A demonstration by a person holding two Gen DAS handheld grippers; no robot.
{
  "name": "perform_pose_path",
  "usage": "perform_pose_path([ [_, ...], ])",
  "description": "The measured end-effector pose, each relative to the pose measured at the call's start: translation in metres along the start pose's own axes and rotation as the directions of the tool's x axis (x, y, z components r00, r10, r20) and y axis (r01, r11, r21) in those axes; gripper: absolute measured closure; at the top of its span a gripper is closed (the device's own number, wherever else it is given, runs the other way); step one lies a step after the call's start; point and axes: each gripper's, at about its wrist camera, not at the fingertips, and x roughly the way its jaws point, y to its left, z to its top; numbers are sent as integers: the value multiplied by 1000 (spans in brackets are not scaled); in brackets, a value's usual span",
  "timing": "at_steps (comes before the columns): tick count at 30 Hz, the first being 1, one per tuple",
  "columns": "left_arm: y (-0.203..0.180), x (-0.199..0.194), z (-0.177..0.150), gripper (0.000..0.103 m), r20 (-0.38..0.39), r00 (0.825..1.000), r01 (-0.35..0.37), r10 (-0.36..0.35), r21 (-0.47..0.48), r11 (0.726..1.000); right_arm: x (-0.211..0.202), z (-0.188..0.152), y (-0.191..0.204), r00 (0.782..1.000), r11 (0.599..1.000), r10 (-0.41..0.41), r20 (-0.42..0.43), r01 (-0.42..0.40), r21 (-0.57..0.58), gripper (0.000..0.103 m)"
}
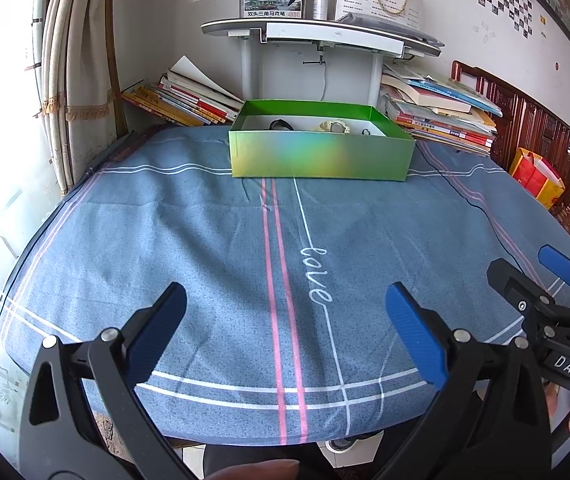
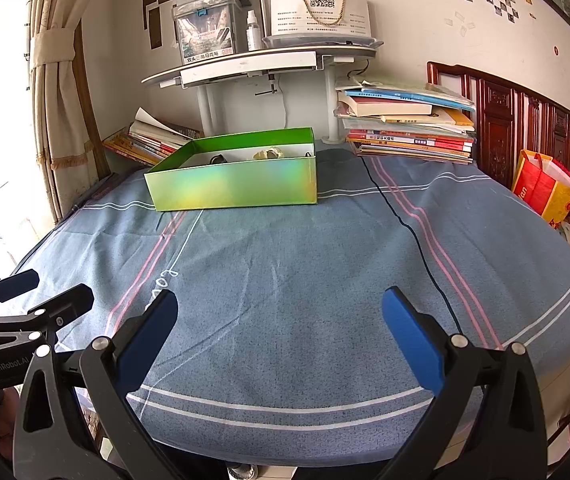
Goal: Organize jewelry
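1. Blue-grey cloth [image 1: 205, 240] with pink and white stripes covers the table I'm working over, and it looks bare between my tools and the far end.
2. Jewelry sits inside the green box [image 1: 321, 156] at the far side of the cloth: a dark ring-like piece [image 1: 279, 124], a pale yellowish bracelet or watch-like piece [image 1: 335, 126], and a small dark ring [image 1: 366, 132]. I can't make out finer detail.
3. I judge these pieces light, small and hard, likely to slip or roll on smooth pads. I'd pinch each across its band, not at any stone or clasp, and close gently.
4. The box looks like thin glossy card, so it would slide or dent if nudged; I'd come in from above its open top.
5. My left gripper [image 1: 285, 328] hangs over the near edge with its blue pads spread wide, holding nothing.
6. My right gripper [image 2: 281, 328] is likewise spread and empty, just beside the left.
7. Stacked books [image 2: 405, 124] flank the box, a shelf [image 1: 321, 32] above.
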Motion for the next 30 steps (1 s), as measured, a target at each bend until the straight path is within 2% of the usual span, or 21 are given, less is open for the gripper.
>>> perform_pose_path([
  [17,-1,3,-1,4,-8,1000,-1,1,2,1000,0,1,-2,1000,1000,3,-2,-3,-3,3],
  [30,8,10,-1,4,-33,999,25,-26,-45,999,3,-1,-1,1000,1000,5,-13,-5,-10,3],
])
